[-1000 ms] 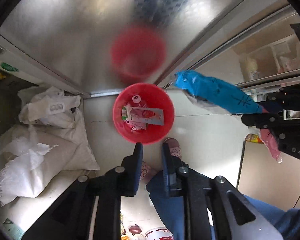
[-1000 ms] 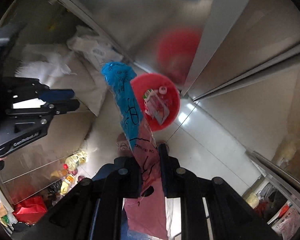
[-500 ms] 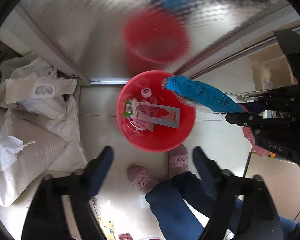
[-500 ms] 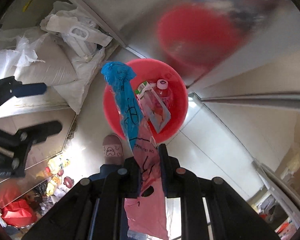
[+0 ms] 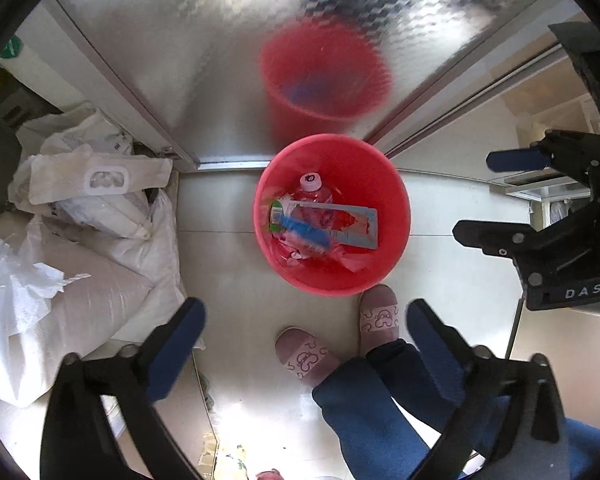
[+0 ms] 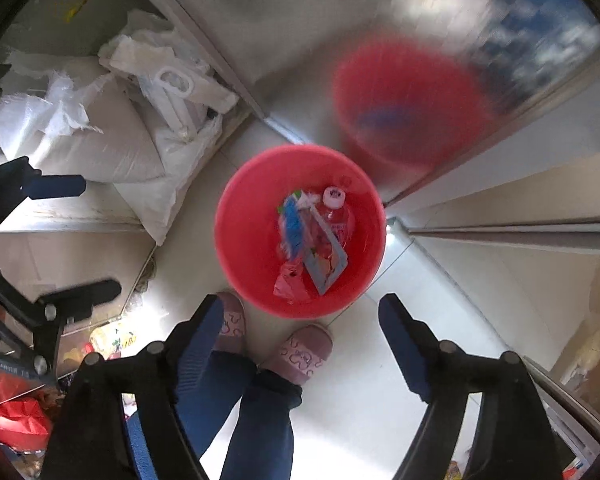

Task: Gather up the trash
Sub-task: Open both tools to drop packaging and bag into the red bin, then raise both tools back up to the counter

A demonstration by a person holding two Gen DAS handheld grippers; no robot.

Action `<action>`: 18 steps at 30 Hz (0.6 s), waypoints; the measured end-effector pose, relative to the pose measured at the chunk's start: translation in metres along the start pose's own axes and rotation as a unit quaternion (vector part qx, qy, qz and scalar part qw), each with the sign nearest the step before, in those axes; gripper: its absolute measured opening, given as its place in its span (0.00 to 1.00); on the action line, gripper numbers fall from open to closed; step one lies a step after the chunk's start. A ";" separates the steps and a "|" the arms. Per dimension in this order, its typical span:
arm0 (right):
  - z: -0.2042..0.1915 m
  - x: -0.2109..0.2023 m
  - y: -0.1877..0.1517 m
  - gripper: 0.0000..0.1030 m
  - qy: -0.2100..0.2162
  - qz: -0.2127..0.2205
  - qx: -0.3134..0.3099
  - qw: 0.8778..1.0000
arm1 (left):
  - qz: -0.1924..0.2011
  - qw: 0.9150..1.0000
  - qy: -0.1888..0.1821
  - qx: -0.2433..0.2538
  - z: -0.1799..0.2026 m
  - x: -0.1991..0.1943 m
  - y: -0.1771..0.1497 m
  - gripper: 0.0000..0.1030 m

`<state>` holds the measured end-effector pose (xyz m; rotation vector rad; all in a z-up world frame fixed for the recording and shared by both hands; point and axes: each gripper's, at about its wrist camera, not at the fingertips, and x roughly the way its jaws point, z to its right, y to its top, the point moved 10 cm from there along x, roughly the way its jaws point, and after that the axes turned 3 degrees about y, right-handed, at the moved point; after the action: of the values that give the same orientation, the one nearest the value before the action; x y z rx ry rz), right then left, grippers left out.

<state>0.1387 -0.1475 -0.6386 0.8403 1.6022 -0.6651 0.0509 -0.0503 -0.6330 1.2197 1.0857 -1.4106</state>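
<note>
A red bucket (image 5: 396, 216) stands on the pale floor below both grippers; it also shows in the right wrist view (image 6: 236, 240). In it lie a blue and pink wrapper (image 5: 304, 234), a clear bottle with a white cap (image 5: 311, 181), and a flat grey-edged packet (image 5: 356, 224). The wrapper also shows in the right wrist view (image 6: 294, 224). My left gripper (image 5: 304, 340) is open and empty above the floor near the bucket. My right gripper (image 6: 300, 332) is open and empty; it also shows at the right of the left wrist view (image 5: 504, 196).
White sacks (image 5: 84, 248) are piled left of the bucket. A shiny metal panel (image 5: 220, 60) behind it reflects the bucket. The person's feet in pink slippers (image 5: 304, 352) and blue trouser legs stand just in front of the bucket. Red bags and bottles (image 6: 16, 420) lie at the lower left.
My right gripper opened and let go of the blue and pink wrapper, which now lies in the bucket. My left gripper opened wide too.
</note>
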 end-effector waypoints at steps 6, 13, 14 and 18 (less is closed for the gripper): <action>-0.010 -0.043 0.001 0.93 -0.007 0.048 -0.009 0.999 | 0.020 1.000 -0.013 -0.002 0.010 -0.039 0.005 1.00; -0.018 -0.098 -0.011 0.99 -0.016 0.078 0.005 0.997 | 0.048 0.999 0.001 -0.004 0.016 -0.101 0.009 1.00; -0.019 -0.108 -0.013 0.99 -0.018 0.084 0.009 0.996 | 0.052 0.999 -0.001 -0.004 0.017 -0.110 0.009 1.00; -0.029 -0.148 -0.023 0.99 -0.014 0.103 0.025 0.994 | 0.080 0.997 0.020 0.003 0.022 -0.160 0.008 1.00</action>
<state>0.1166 -0.1624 -0.4881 1.0131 1.4552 -0.5697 0.0644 -0.0574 -0.4723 1.3151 0.9892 -1.2737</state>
